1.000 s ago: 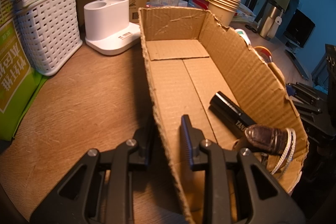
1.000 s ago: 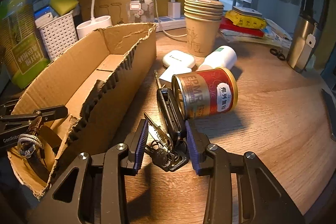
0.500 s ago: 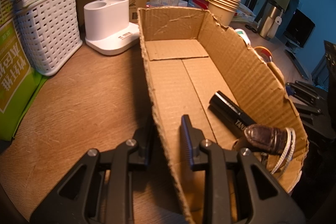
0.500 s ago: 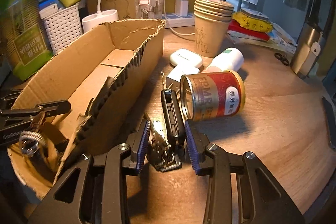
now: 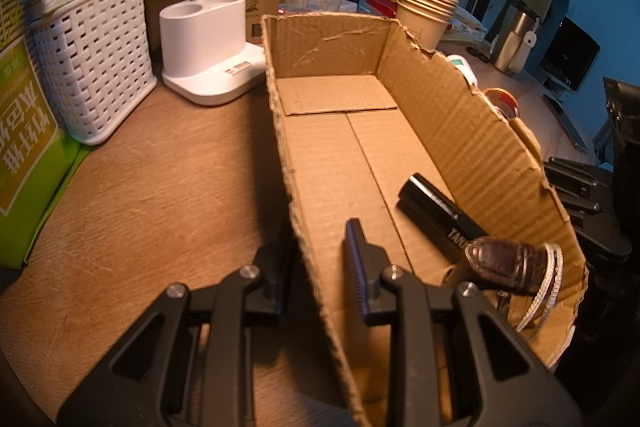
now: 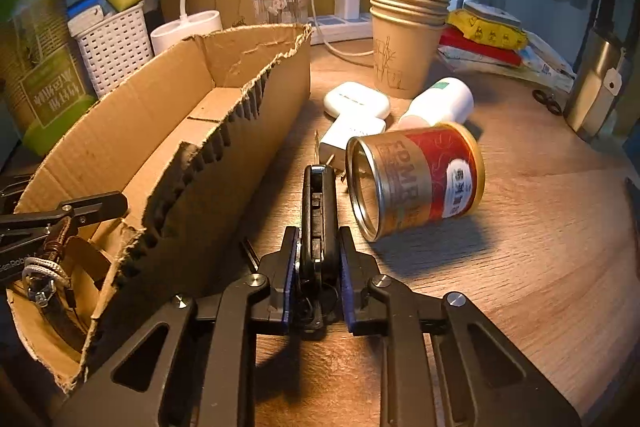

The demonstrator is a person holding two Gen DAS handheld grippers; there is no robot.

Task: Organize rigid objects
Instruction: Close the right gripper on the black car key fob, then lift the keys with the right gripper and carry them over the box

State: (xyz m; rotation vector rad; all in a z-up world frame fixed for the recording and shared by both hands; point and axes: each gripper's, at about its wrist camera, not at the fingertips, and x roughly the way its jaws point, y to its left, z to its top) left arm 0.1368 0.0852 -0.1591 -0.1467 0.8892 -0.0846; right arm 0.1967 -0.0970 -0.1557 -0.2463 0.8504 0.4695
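Key fob (image 6: 318,223) pinched, keys seemingly hidden below

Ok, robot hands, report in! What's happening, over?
Left gripper straddles the cardboard box wall. Right gripper shut on black key fob. Tipped red can close beside it.

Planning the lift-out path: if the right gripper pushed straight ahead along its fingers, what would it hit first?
Probably the red-and-gold tin can lying on its side, just right of the line. The right gripper is shut on the black key fob; depth is unclear.
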